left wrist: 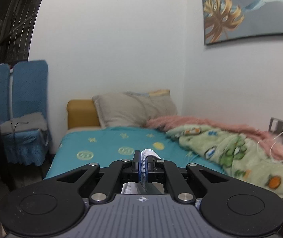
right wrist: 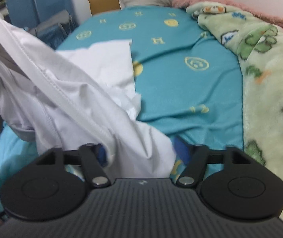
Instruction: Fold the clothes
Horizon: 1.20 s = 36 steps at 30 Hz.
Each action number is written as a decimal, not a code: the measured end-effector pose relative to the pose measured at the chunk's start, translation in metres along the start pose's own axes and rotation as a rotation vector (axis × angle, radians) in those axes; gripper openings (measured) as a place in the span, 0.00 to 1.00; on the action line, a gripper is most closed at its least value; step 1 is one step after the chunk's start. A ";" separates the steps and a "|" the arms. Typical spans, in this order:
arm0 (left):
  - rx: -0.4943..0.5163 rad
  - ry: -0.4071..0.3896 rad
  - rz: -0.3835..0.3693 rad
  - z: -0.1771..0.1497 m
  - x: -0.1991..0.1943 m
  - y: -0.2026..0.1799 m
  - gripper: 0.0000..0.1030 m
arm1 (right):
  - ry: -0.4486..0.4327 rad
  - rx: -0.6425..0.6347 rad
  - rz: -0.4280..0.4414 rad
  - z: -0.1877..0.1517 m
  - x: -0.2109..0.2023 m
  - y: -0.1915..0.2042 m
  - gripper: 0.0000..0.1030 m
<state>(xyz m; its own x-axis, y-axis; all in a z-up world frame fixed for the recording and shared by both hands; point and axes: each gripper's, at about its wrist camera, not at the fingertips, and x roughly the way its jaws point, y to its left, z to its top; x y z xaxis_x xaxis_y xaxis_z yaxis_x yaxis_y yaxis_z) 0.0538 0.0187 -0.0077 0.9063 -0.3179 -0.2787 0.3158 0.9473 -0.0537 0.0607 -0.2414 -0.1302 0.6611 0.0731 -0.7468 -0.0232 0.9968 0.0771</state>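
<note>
From your left wrist camera, you look across a bed point(left wrist: 109, 144) spread with a teal sheet printed with yellow emblems, running away toward a white wall. At its head sits a mustard headboard point(left wrist: 81, 115) with a grey pillow point(left wrist: 129, 111) leaning on it; along the right edge lie a pale green cartoon blanket point(left wrist: 226, 148) and, behind that, a pink fluffy throw point(left wrist: 201, 123). A blue-covered chair point(left wrist: 28, 107) with a grey bundle on its seat stands left of the bed, and a gold-leaf painting point(left wrist: 248, 11) hangs high on the right wall. Your left hand-held gripper point(left wrist: 143, 165) has its jaws pressed together on a thin ribbed edge of the white garment point(left wrist: 150, 153), which pokes up between them. From your right wrist camera, you look down on the same teal sheet, creased in the middle, with the green blanket heaped on the right and the pillow and headboard at the top. The white garment point(right wrist: 71, 91) rises in a stretched, seamed band toward the upper left, while its lower part trails onto the sheet and drapes over your right hand-held gripper point(right wrist: 141, 152). The cloth covers the fingers there, so you cannot tell how wide they stand or whether they grip.
</note>
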 end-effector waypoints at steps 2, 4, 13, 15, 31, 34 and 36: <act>-0.014 0.057 0.016 -0.007 0.003 0.003 0.05 | -0.034 0.015 -0.032 0.000 -0.004 0.000 0.38; -0.012 0.112 0.034 -0.015 0.007 0.006 0.05 | -0.083 0.030 -0.055 0.001 -0.013 -0.002 0.25; 0.220 0.248 0.096 -0.050 0.028 -0.013 0.41 | -0.205 0.081 -0.054 0.007 -0.031 -0.008 0.25; 0.276 0.266 0.106 -0.058 0.035 -0.021 0.45 | -0.209 0.091 -0.042 0.008 -0.031 -0.010 0.26; 0.197 0.107 0.360 -0.057 0.025 -0.013 0.52 | -0.100 0.150 -0.099 0.001 -0.001 -0.022 0.57; 0.115 0.090 0.360 -0.052 0.009 -0.012 0.54 | -0.185 0.205 -0.117 0.003 -0.015 -0.027 0.57; 0.090 0.065 0.381 -0.047 -0.004 -0.012 0.58 | -0.243 0.242 -0.129 0.005 -0.024 -0.030 0.58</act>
<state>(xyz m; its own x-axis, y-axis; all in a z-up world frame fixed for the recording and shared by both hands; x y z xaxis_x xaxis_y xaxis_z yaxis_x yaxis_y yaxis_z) 0.0333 0.0109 -0.0515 0.9446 0.0617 -0.3223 -0.0139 0.9888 0.1485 0.0491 -0.2731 -0.1115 0.8064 -0.0921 -0.5842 0.2309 0.9584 0.1677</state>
